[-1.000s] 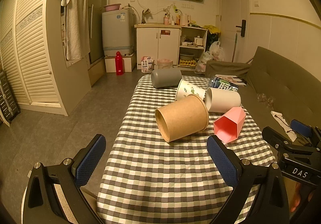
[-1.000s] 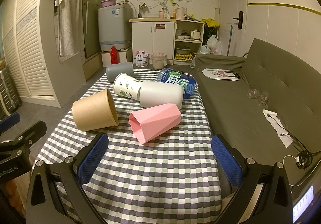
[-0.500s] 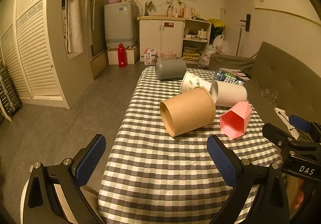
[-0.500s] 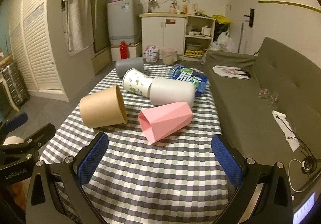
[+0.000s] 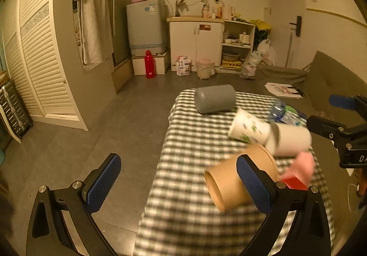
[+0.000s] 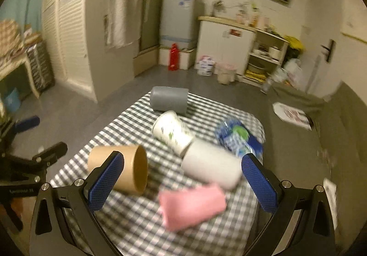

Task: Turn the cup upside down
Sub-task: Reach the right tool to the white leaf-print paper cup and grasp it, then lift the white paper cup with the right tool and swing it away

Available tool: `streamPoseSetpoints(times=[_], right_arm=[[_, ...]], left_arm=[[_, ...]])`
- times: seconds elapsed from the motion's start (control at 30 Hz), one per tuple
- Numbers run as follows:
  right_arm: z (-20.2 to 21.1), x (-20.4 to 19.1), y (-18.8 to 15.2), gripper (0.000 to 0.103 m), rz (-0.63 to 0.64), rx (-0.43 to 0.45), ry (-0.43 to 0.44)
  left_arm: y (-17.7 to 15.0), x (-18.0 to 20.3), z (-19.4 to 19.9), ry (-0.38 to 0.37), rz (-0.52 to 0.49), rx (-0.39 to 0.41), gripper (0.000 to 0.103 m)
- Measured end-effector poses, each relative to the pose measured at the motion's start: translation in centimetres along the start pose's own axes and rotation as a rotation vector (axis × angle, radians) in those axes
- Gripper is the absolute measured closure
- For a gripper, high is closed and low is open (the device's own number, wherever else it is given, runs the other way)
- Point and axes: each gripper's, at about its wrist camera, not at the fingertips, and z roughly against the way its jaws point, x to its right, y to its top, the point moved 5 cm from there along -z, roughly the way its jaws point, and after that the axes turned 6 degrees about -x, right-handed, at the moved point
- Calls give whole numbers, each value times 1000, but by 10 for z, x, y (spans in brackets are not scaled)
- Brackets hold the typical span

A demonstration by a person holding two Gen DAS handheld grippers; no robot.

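Several cups lie on their sides on a checked table [image 6: 137, 221]: a brown paper cup [image 5: 231, 182] [image 6: 128, 171], a pink faceted cup [image 6: 192, 203] [image 5: 298, 171], a white cup [image 6: 211, 169] [image 5: 291, 139], a printed paper cup [image 6: 172, 132] [image 5: 248, 127] and a grey cup [image 6: 169, 101] [image 5: 215, 97]. My left gripper [image 5: 176, 185] is open and empty at the table's left edge, its right finger in front of the brown cup. My right gripper [image 6: 183, 185] is open and empty, just short of the pink and white cups.
A blue-labelled plastic bottle [image 6: 238, 139] lies beside the white cup. A grey sofa [image 5: 332, 81] runs along the table's right side. Bare floor [image 5: 103, 123] lies to the left. Cabinets, a washing machine and a red bottle [image 5: 149, 64] stand at the far wall.
Both grippers have moved forward and swung left; the cups now sit lower and closer in both views. The views are motion-blurred. Both grippers stay open and no cup has moved.
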Motion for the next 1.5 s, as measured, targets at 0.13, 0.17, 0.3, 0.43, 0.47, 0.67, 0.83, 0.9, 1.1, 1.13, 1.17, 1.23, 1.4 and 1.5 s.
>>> streamPoseSetpoints(times=[0.13, 0.17, 0.3, 0.43, 0.47, 0.67, 0.83, 0.9, 1.1, 1.13, 1.17, 1.23, 1.4, 1.5], right_arm=[[-45, 5, 26, 0, 74, -69, 29], [-59, 6, 30, 0, 87, -94, 42], [-115, 5, 37, 0, 137, -208, 108], [-157, -7, 35, 0, 189, -306, 162], [-166, -7, 35, 0, 199, -327, 165], [-202, -19, 33, 6, 235, -417, 201], [-211, -25, 30, 32, 229, -450, 227], [-206, -25, 33, 33, 214, -427, 222], [-140, -15, 60, 33, 111, -327, 178], [-120, -14, 64, 33, 97, -305, 160], [-103, -14, 67, 33, 82, -290, 148], [-67, -13, 70, 33, 43, -265, 123], [10, -17, 47, 33, -79, -235, 42], [44, -29, 18, 33, -127, -234, 4]], left_arm=[[16, -4, -30, 21, 11, -32, 0], [17, -5, -37, 25, 12, -40, 0], [24, -7, -69, 39, 23, -81, 0], [25, -17, -97, 54, 38, -119, 0], [24, -20, -103, 58, 42, -128, 0], [19, -31, -121, 66, 49, -160, 0], [18, -37, -120, 73, 52, -161, 0], [20, -38, -114, 72, 56, -154, 0], [33, -37, -78, 56, 60, -98, 0], [36, -36, -67, 47, 63, -84, 0], [38, -34, -58, 37, 65, -71, 0], [42, -32, -35, 20, 66, -38, 0], [36, -24, 19, -24, 63, 23, 0], [24, -21, 43, -22, 46, 44, 0]])
